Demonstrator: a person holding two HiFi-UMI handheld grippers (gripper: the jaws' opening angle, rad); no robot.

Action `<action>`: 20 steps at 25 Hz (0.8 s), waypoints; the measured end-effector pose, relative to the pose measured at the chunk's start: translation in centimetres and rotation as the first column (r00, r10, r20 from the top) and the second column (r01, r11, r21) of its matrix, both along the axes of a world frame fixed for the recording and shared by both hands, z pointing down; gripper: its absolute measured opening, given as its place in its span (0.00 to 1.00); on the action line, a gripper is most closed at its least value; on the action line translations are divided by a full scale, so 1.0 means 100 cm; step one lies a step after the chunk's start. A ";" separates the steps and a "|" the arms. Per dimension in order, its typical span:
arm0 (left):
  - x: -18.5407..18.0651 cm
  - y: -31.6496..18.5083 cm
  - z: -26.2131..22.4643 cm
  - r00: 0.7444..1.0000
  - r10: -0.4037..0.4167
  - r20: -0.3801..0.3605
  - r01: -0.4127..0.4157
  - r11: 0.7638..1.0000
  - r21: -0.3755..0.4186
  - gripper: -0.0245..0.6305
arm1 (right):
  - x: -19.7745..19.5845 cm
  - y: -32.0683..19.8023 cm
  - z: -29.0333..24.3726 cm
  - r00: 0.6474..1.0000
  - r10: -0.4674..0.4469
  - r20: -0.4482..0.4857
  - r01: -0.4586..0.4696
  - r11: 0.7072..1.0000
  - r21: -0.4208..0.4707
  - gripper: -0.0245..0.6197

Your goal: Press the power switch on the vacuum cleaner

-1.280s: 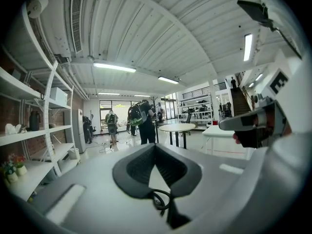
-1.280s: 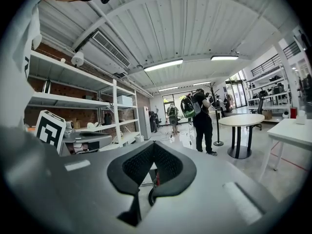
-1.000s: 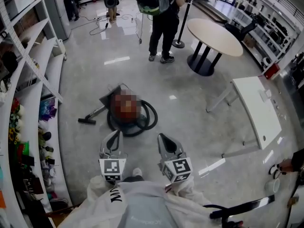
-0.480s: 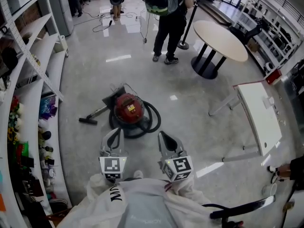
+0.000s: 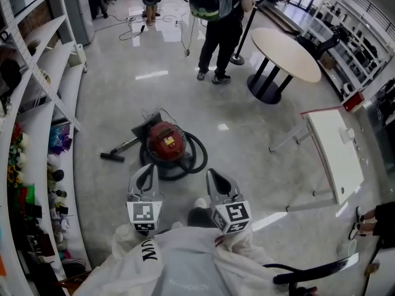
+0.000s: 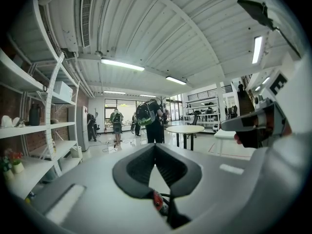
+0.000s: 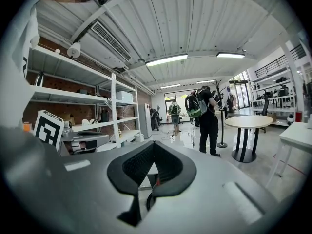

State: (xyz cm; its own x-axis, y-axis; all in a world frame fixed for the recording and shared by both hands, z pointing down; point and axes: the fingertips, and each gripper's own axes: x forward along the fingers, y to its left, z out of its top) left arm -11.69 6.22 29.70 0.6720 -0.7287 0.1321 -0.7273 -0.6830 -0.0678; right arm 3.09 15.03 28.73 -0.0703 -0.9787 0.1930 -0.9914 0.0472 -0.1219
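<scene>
A red canister vacuum cleaner stands on the glossy floor, ringed by its black hose, with its floor nozzle lying out to the left. Both grippers are held low, just short of it. My left gripper is shut and empty, its tips near the hose's front left. My right gripper is also shut and empty, beside the hose's front right. Through the left jaws a bit of the red vacuum cleaner shows. The right gripper frames a sliver of red body and hose.
White shelving with small items lines the left side. A person with a backpack stands beyond the vacuum. A round table is at the back right, a white rectangular table at the right. My shoe shows between the grippers.
The vacuum sits slightly closer to the grippers than a second ago. A shoe has come into view between them. Both grippers stay shut in much the same place.
</scene>
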 end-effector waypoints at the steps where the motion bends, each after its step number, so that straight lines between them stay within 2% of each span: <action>1: 0.001 -0.001 0.000 1.000 -0.002 -0.002 0.002 1.000 0.000 0.04 | 0.001 -0.002 -0.001 1.000 -0.002 0.001 0.002 1.000 0.000 0.04; 11: 0.004 -0.028 0.011 0.998 -0.058 0.026 0.059 0.998 -0.017 0.04 | 0.006 -0.041 0.011 0.997 -0.069 0.028 0.069 0.998 -0.006 0.04; 20: 0.027 -0.071 0.024 0.992 -0.099 0.081 0.103 0.993 -0.048 0.04 | 0.032 -0.099 0.025 0.991 -0.114 0.073 0.116 0.993 -0.029 0.04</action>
